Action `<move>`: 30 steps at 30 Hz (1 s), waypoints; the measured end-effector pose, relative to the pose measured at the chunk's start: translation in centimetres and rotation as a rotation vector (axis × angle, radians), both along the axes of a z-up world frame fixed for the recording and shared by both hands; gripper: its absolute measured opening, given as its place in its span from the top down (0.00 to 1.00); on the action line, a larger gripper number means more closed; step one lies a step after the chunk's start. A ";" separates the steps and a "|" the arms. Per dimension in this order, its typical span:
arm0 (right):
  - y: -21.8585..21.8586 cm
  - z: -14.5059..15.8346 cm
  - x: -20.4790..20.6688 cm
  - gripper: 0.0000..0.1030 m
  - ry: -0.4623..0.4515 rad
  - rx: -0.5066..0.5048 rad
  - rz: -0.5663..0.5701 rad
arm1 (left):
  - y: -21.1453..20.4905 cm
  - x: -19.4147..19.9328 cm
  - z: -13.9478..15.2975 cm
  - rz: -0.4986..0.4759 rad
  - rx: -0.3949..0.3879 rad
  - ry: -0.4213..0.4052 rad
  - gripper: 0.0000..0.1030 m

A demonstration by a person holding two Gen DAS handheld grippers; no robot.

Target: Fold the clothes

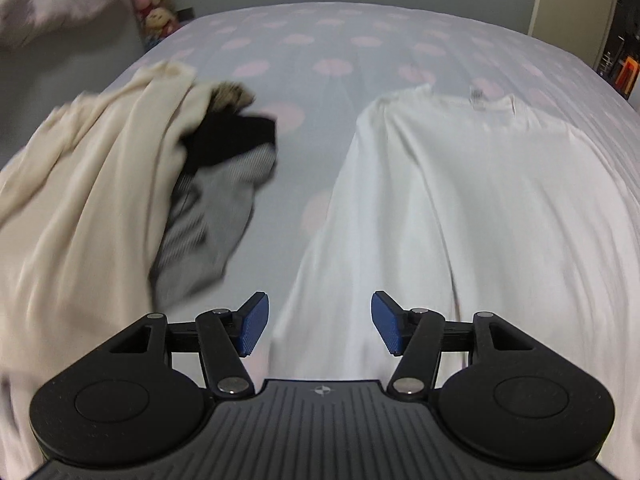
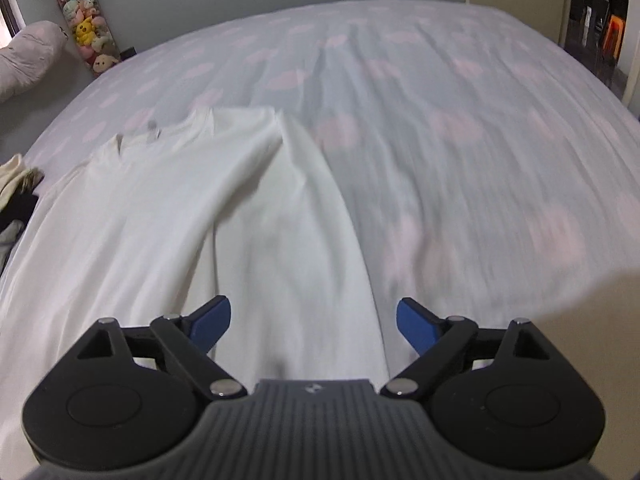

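Observation:
A white T-shirt lies spread on the bed, collar toward the far side, with long creases running down it. The same white T-shirt fills the lower left of the right wrist view, its right edge folded over. My left gripper hovers open above the shirt's near left part, nothing between its blue pads. Over the shirt's near right edge, my right gripper stands wide open and holds nothing.
A pile of clothes, cream, black and grey striped, lies left of the shirt. The bed sheet is pale with pink spots. A tube of plush toys stands by the wall, and a padded grey bundle sits at far left.

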State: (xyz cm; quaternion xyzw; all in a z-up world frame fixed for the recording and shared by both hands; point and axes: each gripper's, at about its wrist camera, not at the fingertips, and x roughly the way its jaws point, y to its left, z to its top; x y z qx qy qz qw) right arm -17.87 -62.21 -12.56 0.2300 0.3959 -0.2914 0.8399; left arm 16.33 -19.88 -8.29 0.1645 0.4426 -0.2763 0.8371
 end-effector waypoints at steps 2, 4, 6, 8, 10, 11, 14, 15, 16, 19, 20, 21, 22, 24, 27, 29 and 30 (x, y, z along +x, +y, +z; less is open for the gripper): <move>1.2 -0.2 -1.2 0.11 0.017 0.003 -0.006 | 1.5 -1.6 -0.4 0.030 -0.017 0.017 0.46; 2.1 -0.5 -2.1 0.11 0.027 0.020 -0.031 | 2.8 -3.0 -0.8 0.056 -0.038 0.032 0.46; 2.5 -0.9 -2.6 0.10 0.036 0.023 -0.053 | 3.7 -4.1 -1.2 0.078 -0.060 0.045 0.46; 2.8 -1.4 -2.9 0.09 0.056 0.002 -0.080 | 4.3 -5.0 -1.8 0.086 -0.074 0.051 0.46; 2.7 -2.1 -3.0 0.05 0.086 -0.008 -0.094 | 4.5 -5.6 -2.3 0.090 -0.069 0.052 0.46; 2.6 -2.6 -3.1 0.05 0.098 -0.003 -0.104 | 4.7 -5.8 -2.6 0.094 -0.066 0.051 0.46; 2.3 -4.3 -3.6 0.05 0.113 0.023 -0.135 | 5.2 -6.3 -3.5 0.119 -0.078 0.056 0.46; 2.2 -4.8 -3.8 0.05 0.114 0.035 -0.144 | 5.4 -6.4 -3.8 0.129 -0.085 0.062 0.46; 2.0 -5.3 -4.0 0.05 0.116 0.051 -0.153 | 5.6 -6.4 -4.2 0.140 -0.093 0.069 0.46; 1.7 -5.9 -4.1 0.04 0.099 0.079 -0.176 | 6.1 -6.7 -5.1 0.162 -0.104 0.082 0.46; 1.7 -6.1 -4.0 0.05 0.106 0.078 -0.178 | 6.2 -6.7 -5.3 0.168 -0.106 0.086 0.46; 1.7 -6.2 -3.8 0.07 0.117 0.072 -0.178 | 6.4 -6.8 -5.5 0.174 -0.109 0.091 0.46; 1.9 -6.2 -3.6 0.10 0.133 0.059 -0.175 | 6.5 -6.8 -5.6 0.179 -0.113 0.096 0.46; 2.1 -6.0 -3.6 0.24 0.140 0.045 -0.182 | 6.8 -6.8 -5.7 0.188 -0.125 0.107 0.46; 1.7 -5.5 -4.3 0.35 0.131 0.064 -0.190 | 7.2 -6.7 -5.6 0.197 -0.141 0.120 0.46; 1.2 -5.3 -4.8 0.39 0.129 0.089 -0.180 | 7.2 -6.7 -5.5 0.199 -0.148 0.121 0.46; 1.1 -5.2 -5.1 0.42 0.139 0.097 -0.162 | 7.3 -6.8 -5.5 0.199 -0.151 0.122 0.46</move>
